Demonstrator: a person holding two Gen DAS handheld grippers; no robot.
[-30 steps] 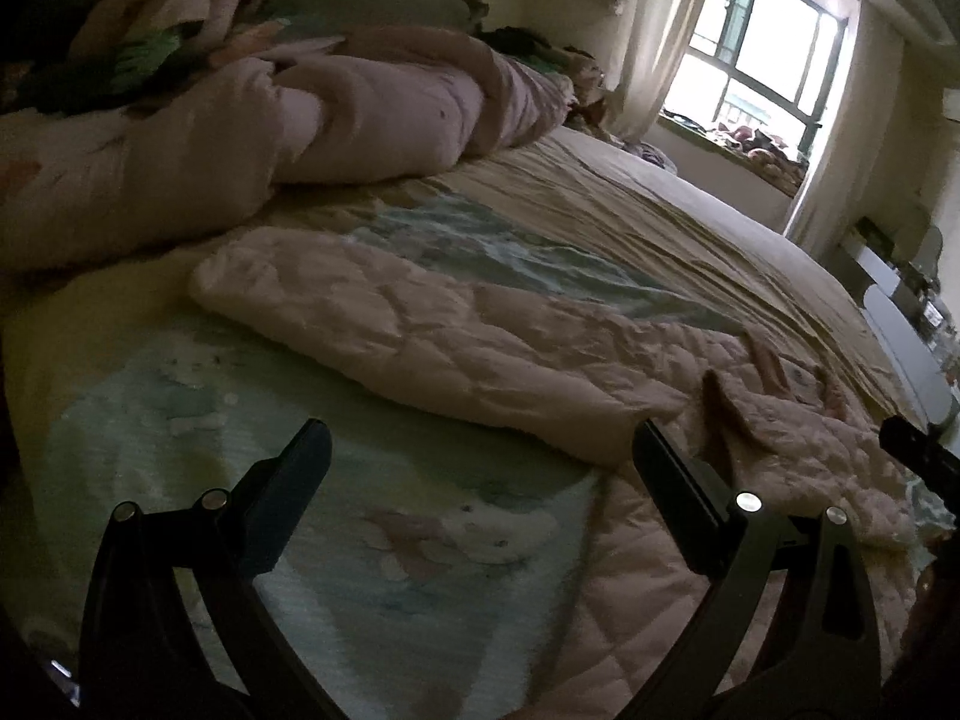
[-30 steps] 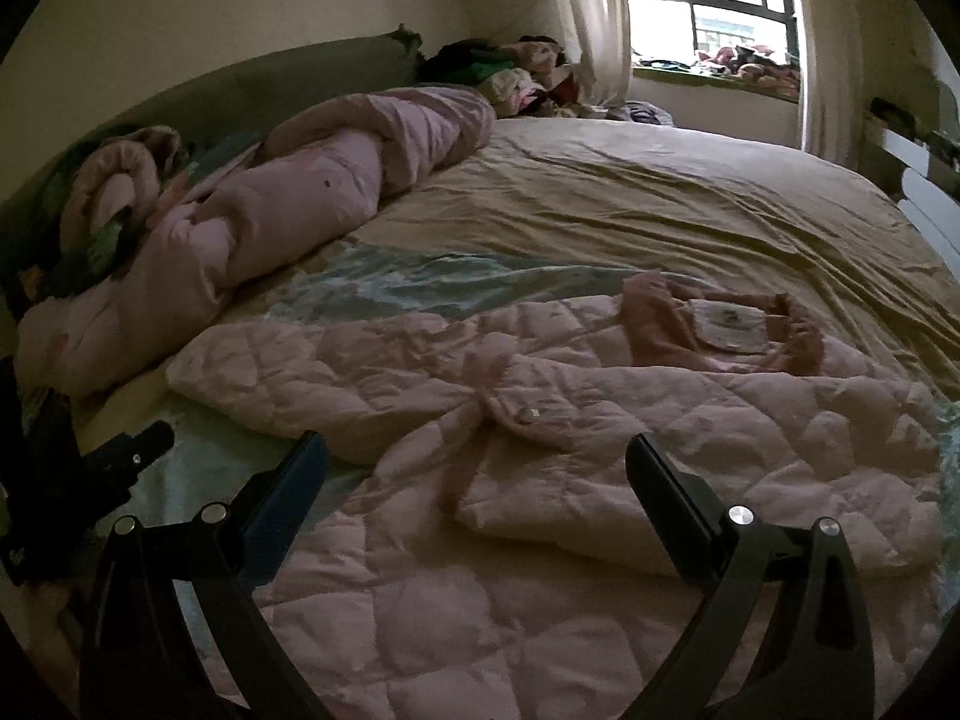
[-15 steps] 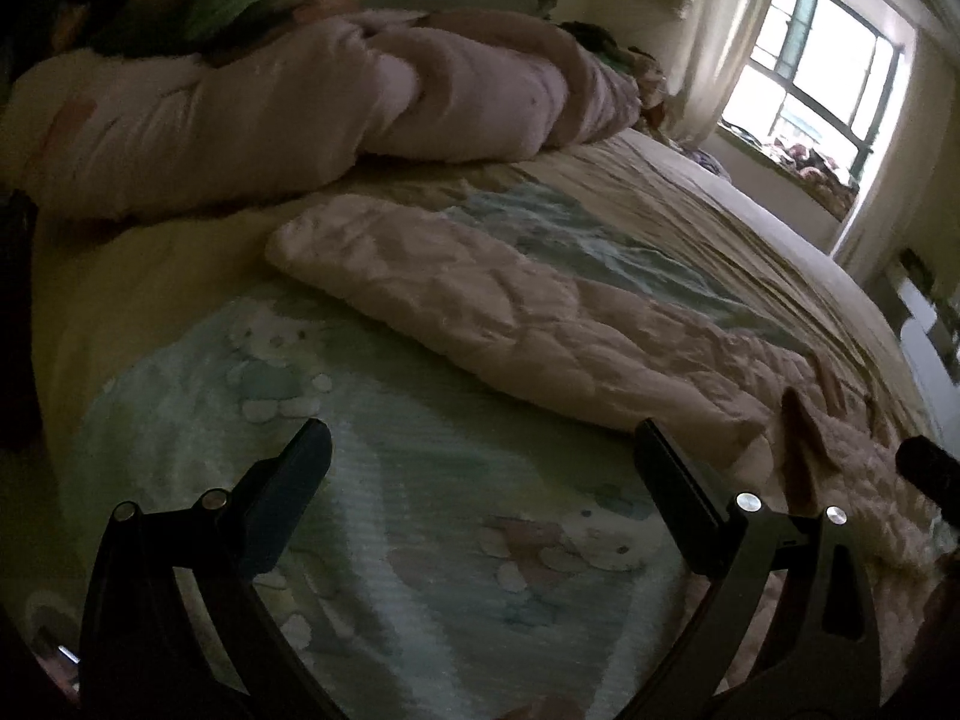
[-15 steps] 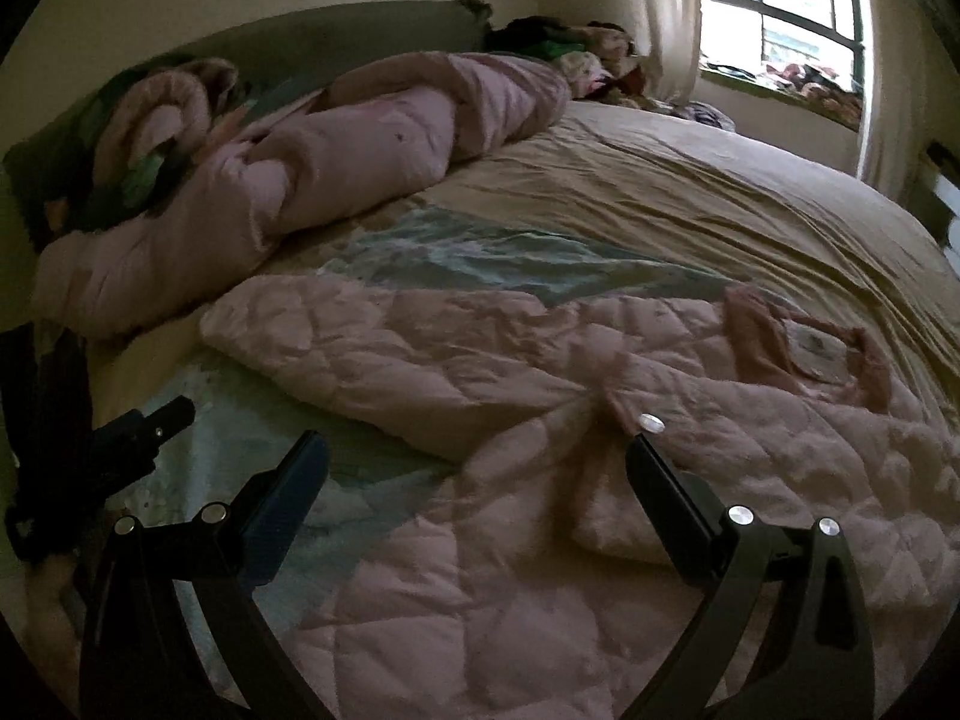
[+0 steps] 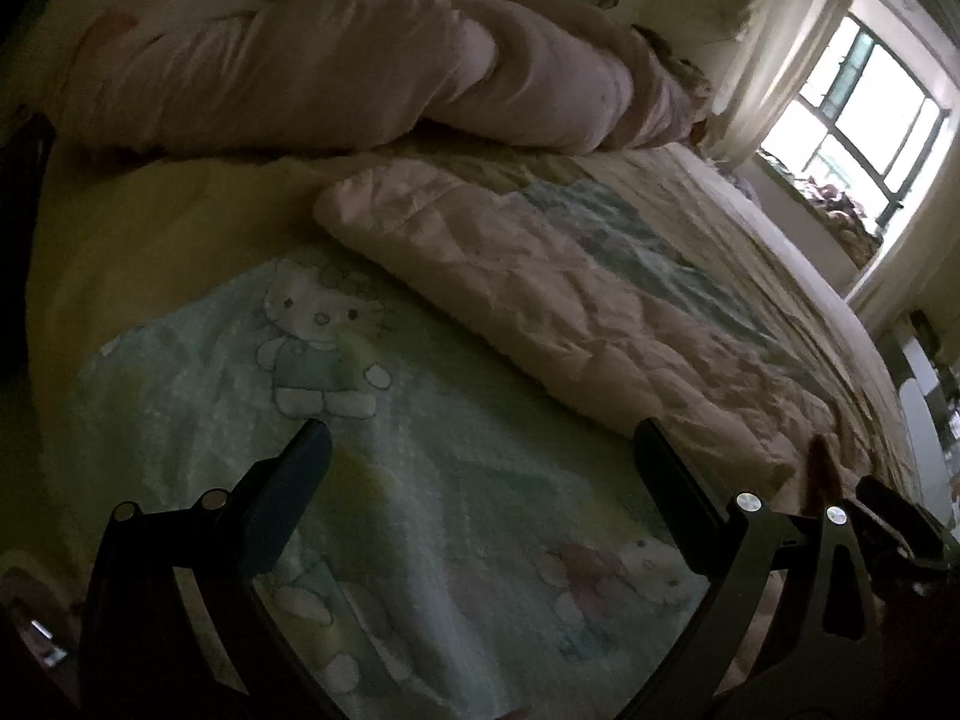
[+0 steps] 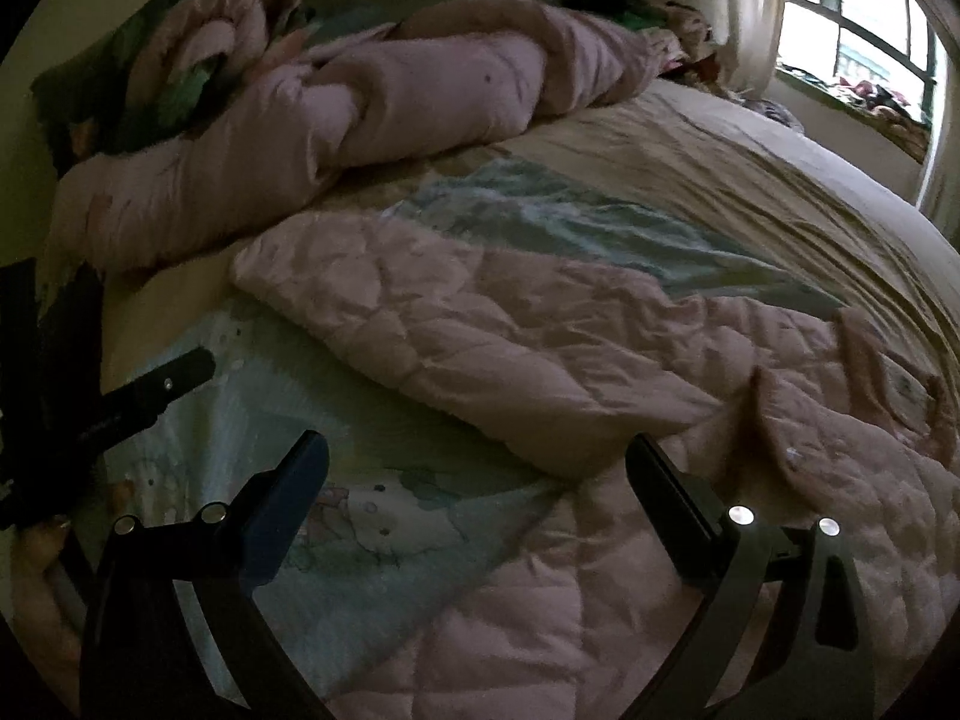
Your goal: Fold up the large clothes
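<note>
1. One pink quilted jacket (image 6: 540, 348) lies spread on the bed ahead of two grippers; one rolled pink duvet (image 5: 336, 60) lies beyond it.
2. The left gripper (image 5: 480, 456) and the right gripper (image 6: 480, 462) both hang spread wide and empty.
3. Only the left view shows the cat print on the green blanket (image 5: 318, 324); only the right shows the jacket's collar (image 6: 864, 354).
4. Since a second ago, both grippers have moved leftward toward the sleeve end.

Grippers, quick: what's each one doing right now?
Left gripper: open, holding nothing, over the cartoon blanket.
Right gripper: open, holding nothing, beside the pink quilted jacket.
</note>
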